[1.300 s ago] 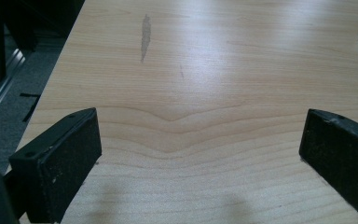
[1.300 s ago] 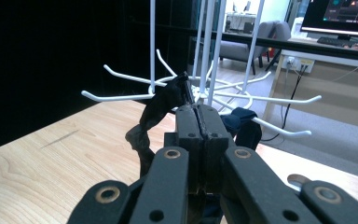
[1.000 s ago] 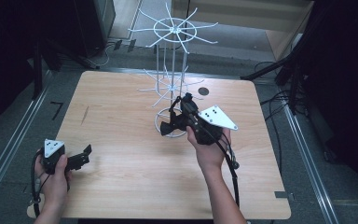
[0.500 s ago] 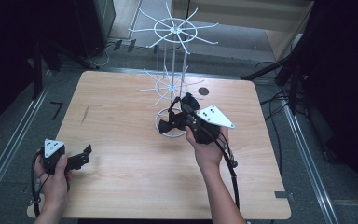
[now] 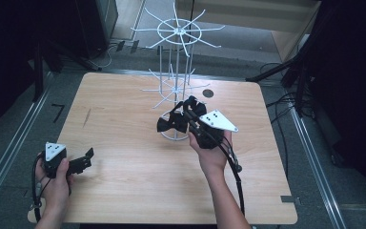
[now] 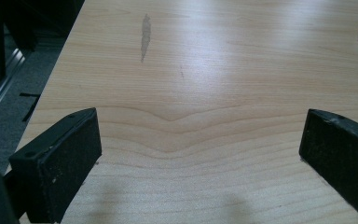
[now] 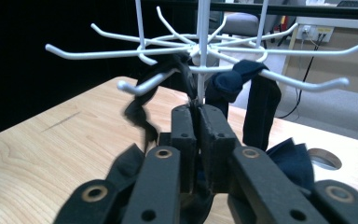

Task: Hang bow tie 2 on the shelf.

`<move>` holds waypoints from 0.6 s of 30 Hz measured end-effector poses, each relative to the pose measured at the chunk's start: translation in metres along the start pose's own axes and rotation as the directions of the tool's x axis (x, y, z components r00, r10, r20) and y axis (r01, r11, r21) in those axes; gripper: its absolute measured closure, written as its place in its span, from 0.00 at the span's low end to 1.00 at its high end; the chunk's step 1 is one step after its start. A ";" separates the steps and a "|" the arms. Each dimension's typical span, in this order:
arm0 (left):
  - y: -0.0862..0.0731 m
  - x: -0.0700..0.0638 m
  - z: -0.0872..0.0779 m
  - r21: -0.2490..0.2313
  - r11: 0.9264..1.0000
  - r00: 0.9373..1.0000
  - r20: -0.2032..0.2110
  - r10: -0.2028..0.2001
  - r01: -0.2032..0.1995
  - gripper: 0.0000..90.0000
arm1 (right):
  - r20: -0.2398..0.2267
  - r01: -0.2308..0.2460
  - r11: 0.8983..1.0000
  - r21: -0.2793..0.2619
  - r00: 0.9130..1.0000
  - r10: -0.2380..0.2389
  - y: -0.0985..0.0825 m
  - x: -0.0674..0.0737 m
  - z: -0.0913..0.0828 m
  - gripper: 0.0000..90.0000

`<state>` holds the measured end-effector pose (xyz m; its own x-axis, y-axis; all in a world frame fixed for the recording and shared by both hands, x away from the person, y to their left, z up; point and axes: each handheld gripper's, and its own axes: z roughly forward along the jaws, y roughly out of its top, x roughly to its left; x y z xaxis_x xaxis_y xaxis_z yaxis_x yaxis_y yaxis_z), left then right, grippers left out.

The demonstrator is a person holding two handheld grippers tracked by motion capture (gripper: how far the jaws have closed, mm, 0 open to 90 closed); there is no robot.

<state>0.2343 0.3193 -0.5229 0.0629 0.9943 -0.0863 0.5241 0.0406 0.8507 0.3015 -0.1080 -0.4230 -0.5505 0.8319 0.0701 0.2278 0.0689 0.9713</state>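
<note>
1. A light wooden table with rounded corners (image 5: 124,191) is seen from above; its near-left area is bare apart from a grey streak in the grain.
2. A white wire display rack with radial hook arms on two tiers (image 5: 177,33) stands on a ring base at the table's centre-rear. It is judged light and springy, liable to tip or rotate if pulled sideways.
3. A dark navy soft fabric piece, possibly a sock (image 7: 261,107), is draped over a lower-tier hook arm in the right gripper view; more dark fabric (image 5: 167,125) hangs low beside the rack base. It is judged light, limp and non-fragile, with enough friction to cling to a hook.
4. The right gripper (image 7: 198,112) is held at the lower tier, jaws pressed together on a fold of the dark fabric just below the hooks.
5. The left gripper (image 5: 83,160) rests at the near-left table edge, jaws spread wide over bare wood, nothing between them.
6. Judgement: a hold on a bunched fold near the hook is best; the cloth should be lifted up and off the hook tip, not dragged.
</note>
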 end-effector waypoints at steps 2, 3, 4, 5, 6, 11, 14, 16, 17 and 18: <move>0.000 0.000 0.000 -0.001 1.000 1.000 0.000 -0.001 0.001 0.00 | 0.001 -0.001 1.000 0.007 1.000 0.001 -0.002 -0.001 0.000 0.86; 0.000 0.000 0.000 -0.001 1.000 1.000 0.000 -0.001 0.001 0.00 | -0.001 -0.001 1.000 0.012 1.000 0.001 -0.002 0.000 0.000 0.84; 0.000 0.000 0.000 -0.001 1.000 1.000 0.000 -0.001 0.001 0.00 | -0.008 -0.003 1.000 0.015 1.000 0.003 -0.003 -0.001 0.000 0.82; 0.000 0.000 0.000 -0.001 1.000 1.000 0.000 -0.001 0.001 0.00 | -0.014 -0.005 1.000 0.016 1.000 0.005 -0.003 -0.001 -0.001 0.80; 0.000 0.000 0.000 0.000 1.000 1.000 0.000 0.000 0.000 0.00 | -0.013 -0.005 1.000 0.016 1.000 0.005 -0.004 0.000 -0.001 0.77; 0.000 0.000 0.000 0.000 1.000 1.000 0.000 0.000 0.000 0.00 | -0.013 0.002 1.000 0.018 1.000 -0.002 -0.006 -0.002 -0.005 0.65; 0.000 0.000 0.000 0.000 1.000 1.000 0.000 0.001 -0.001 0.00 | -0.009 -0.004 1.000 0.019 1.000 0.004 -0.006 -0.004 -0.008 0.59; 0.000 0.000 0.000 0.000 1.000 1.000 0.000 0.000 0.000 0.00 | -0.005 -0.005 1.000 0.021 1.000 0.005 -0.007 -0.006 -0.010 0.55; 0.000 0.000 0.000 -0.001 1.000 1.000 -0.001 -0.001 0.001 0.00 | -0.004 -0.002 1.000 0.019 1.000 0.002 -0.007 -0.006 -0.011 0.54; 0.000 0.000 0.000 -0.001 1.000 1.000 0.000 -0.001 0.001 0.00 | -0.003 -0.005 1.000 0.021 1.000 0.005 -0.008 -0.007 -0.012 0.53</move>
<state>0.2344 0.3189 -0.5229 0.0622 0.9943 -0.0867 0.5230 0.0415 0.8513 0.2942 -0.1214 -0.4285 -0.5518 0.8306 0.0754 0.2473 0.0766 0.9659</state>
